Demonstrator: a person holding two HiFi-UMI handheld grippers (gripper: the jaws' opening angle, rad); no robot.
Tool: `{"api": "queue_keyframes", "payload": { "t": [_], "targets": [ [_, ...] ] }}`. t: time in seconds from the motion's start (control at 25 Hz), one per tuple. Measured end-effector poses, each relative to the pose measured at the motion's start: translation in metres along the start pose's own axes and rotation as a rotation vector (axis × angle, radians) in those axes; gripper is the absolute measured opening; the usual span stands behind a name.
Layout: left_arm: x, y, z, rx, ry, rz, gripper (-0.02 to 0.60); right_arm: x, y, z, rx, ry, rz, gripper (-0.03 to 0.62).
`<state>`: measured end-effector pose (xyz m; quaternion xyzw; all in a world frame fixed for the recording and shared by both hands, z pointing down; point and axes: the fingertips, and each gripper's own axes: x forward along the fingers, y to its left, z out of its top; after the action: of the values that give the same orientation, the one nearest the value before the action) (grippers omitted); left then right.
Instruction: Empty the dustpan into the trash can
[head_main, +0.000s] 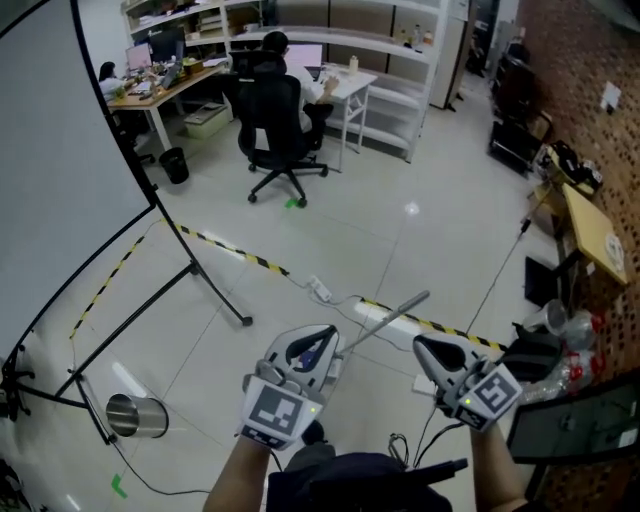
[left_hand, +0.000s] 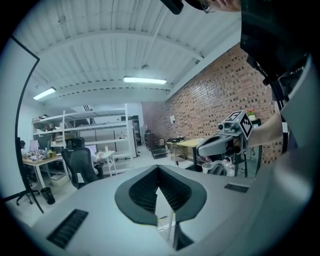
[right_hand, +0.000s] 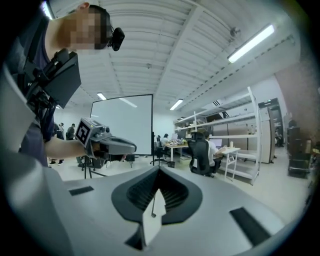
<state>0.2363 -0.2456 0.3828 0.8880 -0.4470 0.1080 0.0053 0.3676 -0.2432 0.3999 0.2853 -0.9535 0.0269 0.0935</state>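
In the head view my left gripper (head_main: 326, 338) and right gripper (head_main: 424, 346) are held side by side low in the picture, both pointing away from me, and neither holds anything. A long grey handle (head_main: 390, 320) slants over the floor between them; its lower end is hidden behind the left gripper. In the left gripper view the jaws (left_hand: 159, 170) meet, and the right gripper (left_hand: 220, 142) hangs beside them. In the right gripper view the jaws (right_hand: 159, 172) are also closed, with the left gripper (right_hand: 107, 145) to their left. A silver metal can (head_main: 135, 415) stands on the floor at lower left.
A whiteboard stand's black legs (head_main: 200, 275) spread across the floor at left. Yellow-black tape (head_main: 235, 252) and a white power strip (head_main: 320, 290) with cables lie ahead. A person sits in an office chair (head_main: 280, 125) at desks; a small black bin (head_main: 175, 165) stands nearby. Clutter fills the right side (head_main: 560, 340).
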Motion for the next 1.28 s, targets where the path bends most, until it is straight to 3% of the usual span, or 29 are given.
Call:
{"api": "queue_keyframes", "payload": {
  "t": [0.44,0.84,0.92,1.28],
  "targets": [
    [0.053,0.021,-0.024,0.043,-0.01,-0.116,-0.002,0.031,-0.022,-0.016,-0.02,0.028,-0.091,0.014],
    [0.09,0.004,-0.05,0.01,0.069,-0.144,-0.002,0.021,-0.064,-0.086,0.034,0.107,-0.136,0.024],
    [0.101,0.005,-0.055,0.004,0.069,-0.141,-0.002,0.023,-0.077,-0.104,0.043,0.128,-0.145,0.084],
    [0.161,0.008,-0.09,0.006,0.077,-0.141,-0.002,0.046,-0.121,-0.172,0.1,0.185,-0.176,0.219]
  ]
}}
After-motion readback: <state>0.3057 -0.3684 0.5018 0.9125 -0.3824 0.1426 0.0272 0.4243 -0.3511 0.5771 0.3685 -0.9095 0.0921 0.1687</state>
